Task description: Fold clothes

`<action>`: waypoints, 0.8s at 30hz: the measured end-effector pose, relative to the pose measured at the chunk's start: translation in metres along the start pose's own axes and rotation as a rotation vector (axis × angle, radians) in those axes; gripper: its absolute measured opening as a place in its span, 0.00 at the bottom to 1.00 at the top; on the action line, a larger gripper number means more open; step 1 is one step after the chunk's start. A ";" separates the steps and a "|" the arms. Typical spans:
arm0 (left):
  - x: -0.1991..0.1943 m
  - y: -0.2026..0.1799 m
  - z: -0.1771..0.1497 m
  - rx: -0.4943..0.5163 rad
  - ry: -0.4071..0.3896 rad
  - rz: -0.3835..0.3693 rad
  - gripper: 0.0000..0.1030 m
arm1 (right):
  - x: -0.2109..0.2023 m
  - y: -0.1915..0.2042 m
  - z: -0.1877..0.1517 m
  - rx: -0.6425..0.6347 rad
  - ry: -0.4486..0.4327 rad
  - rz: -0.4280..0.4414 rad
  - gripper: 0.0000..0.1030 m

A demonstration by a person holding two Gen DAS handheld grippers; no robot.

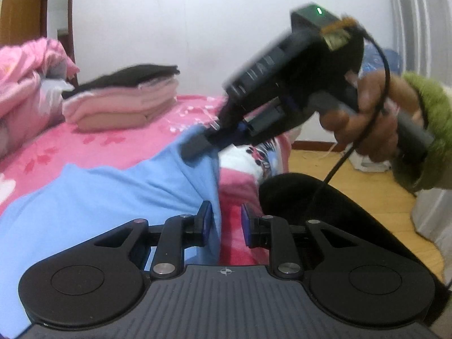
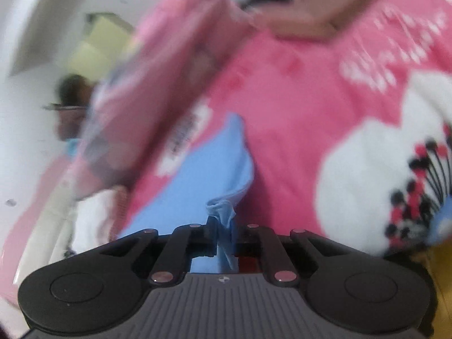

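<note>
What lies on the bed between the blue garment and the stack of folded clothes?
In the left wrist view, only bare pink bedsheet lies between the blue garment and the stack of folded clothes. Nothing else rests on that stretch.

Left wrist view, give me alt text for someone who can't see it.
The right gripper, held in a hand with a green sleeve, pinches a light blue garment above a pink bedspread. The left gripper has its jaws open around the garment's edge. Folded clothes are stacked behind.
</note>
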State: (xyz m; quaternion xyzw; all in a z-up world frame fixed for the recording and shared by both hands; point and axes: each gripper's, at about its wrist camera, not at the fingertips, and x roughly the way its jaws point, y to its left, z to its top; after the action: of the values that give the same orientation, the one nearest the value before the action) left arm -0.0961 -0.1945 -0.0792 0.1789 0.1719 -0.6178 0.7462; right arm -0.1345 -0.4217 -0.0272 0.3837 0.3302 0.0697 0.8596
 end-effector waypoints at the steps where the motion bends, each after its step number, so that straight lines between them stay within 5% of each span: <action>1: 0.002 0.000 -0.002 0.002 0.016 -0.004 0.21 | -0.001 -0.005 -0.002 -0.007 0.004 -0.018 0.08; 6: 0.004 -0.005 -0.005 0.028 0.040 -0.007 0.21 | -0.007 -0.040 -0.005 0.146 0.032 -0.007 0.13; 11: 0.004 -0.005 -0.004 0.013 0.043 -0.017 0.21 | -0.031 -0.032 0.004 0.115 -0.046 -0.051 0.25; 18: 0.006 -0.009 -0.004 0.022 0.051 -0.015 0.26 | -0.020 -0.017 -0.001 0.020 0.013 -0.099 0.26; 20: 0.005 -0.008 -0.003 0.014 0.053 -0.009 0.27 | -0.011 -0.020 -0.003 0.007 0.018 -0.108 0.22; 22: 0.003 -0.008 -0.002 0.005 0.049 -0.002 0.27 | -0.012 -0.021 -0.003 0.012 0.002 -0.069 0.06; 24: -0.003 -0.008 0.000 -0.006 0.029 0.006 0.30 | -0.019 -0.022 -0.003 0.018 -0.042 -0.024 0.05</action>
State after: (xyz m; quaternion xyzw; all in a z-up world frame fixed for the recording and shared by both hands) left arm -0.1050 -0.1934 -0.0783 0.1862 0.1840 -0.6126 0.7458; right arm -0.1540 -0.4425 -0.0346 0.3890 0.3170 0.0483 0.8636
